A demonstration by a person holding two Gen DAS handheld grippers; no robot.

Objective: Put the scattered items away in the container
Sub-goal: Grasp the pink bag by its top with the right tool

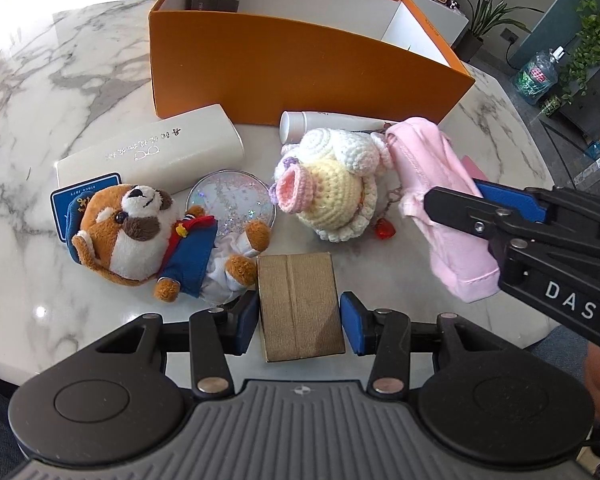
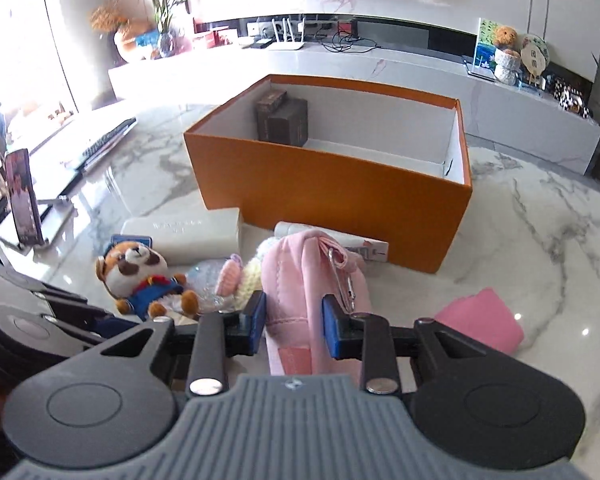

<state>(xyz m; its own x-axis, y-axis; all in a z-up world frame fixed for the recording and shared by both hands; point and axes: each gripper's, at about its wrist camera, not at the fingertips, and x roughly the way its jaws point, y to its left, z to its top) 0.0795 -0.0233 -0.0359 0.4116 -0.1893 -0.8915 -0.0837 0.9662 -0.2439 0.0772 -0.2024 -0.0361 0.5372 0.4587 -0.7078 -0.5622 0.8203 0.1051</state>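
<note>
Left tool (image 1: 299,316) straddles brown box (image 1: 300,306), pads apart; plush dog (image 1: 148,236) at 10 o'clock. Right tool (image 2: 294,330) clamps pink pouch (image 2: 312,280); orange container (image 2: 340,196) at 12.

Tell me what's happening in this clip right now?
A person with two handheld grippers is tidying a marble table. The right gripper is shut on a pink fabric pouch. The left gripper is open, its fingers straddling a small brown cardboard box without a firm grip yet. The orange box holds only two dark boxes; the plush dog and crocheted doll lie outside it.
</note>
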